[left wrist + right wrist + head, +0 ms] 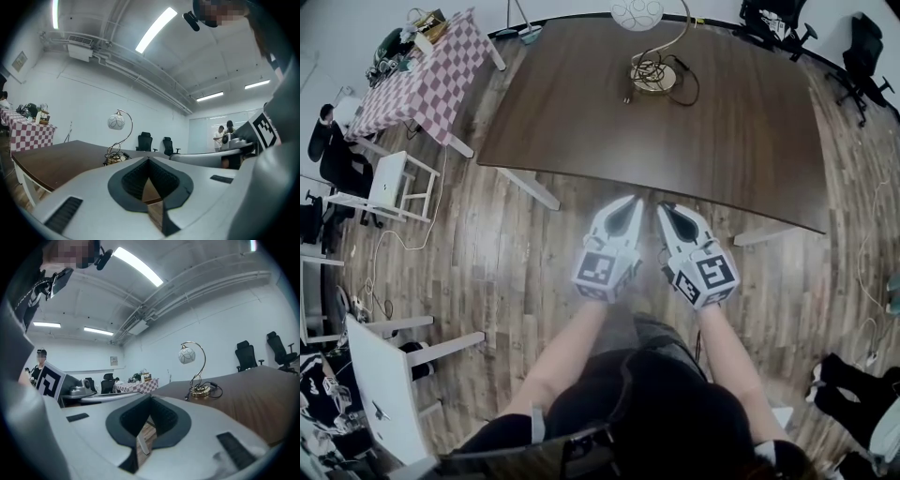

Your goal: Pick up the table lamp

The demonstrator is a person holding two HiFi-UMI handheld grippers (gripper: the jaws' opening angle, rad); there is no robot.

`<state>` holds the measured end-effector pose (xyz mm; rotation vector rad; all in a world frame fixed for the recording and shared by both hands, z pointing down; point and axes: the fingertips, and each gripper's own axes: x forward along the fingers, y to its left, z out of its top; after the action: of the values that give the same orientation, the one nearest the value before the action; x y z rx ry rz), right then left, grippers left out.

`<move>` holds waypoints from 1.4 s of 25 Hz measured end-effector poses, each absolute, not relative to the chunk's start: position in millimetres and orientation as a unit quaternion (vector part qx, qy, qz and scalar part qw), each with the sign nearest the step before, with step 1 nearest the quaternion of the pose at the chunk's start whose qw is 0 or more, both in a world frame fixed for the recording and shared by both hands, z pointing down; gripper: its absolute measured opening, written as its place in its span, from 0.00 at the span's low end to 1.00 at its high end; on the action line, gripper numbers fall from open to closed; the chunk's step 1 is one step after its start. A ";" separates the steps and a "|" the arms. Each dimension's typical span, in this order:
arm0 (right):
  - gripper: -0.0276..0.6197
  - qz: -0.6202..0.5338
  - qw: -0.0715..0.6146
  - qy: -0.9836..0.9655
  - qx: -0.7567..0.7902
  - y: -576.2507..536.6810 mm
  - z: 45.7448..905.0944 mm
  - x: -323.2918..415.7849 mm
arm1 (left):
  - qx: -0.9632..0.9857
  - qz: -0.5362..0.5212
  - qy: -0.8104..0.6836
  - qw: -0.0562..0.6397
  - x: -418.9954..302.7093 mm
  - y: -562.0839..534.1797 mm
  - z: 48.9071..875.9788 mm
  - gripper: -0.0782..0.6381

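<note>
Across the table [703,141], table lamp [652,79] well beyond left gripper [630,202], right gripper [667,209], both closed, empty

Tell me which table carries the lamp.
The large dark brown table: the table lamp stands near its far edge. The smaller table at left wears a checked cloth.

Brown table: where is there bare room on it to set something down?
Nearly all of the brown table is bare: the whole stretch from the table lamp to the near edge, and both ends. The only crowded spot is round the lamp's base, where its cord lies coiled at the far edge.
</note>
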<state>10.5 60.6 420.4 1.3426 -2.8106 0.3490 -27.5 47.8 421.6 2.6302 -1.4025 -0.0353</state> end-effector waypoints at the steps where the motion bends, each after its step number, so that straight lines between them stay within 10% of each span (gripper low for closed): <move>1: 0.04 0.112 0.003 -0.897 0.427 56.6 419.5 11.0 | 0.879 -0.011 -0.470 0.079 -26.7 44.5 422.6 0.11; 35: 0.05 0.126 -0.002 -0.883 0.452 -138.7 424.7 22.1 | 0.886 -0.028 -0.455 0.086 -5.3 -151.6 417.5 0.11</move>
<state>22.1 -138.7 424.7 1.4236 -2.7776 0.3961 -5.3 -151.6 417.5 2.6406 -1.3564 -0.0841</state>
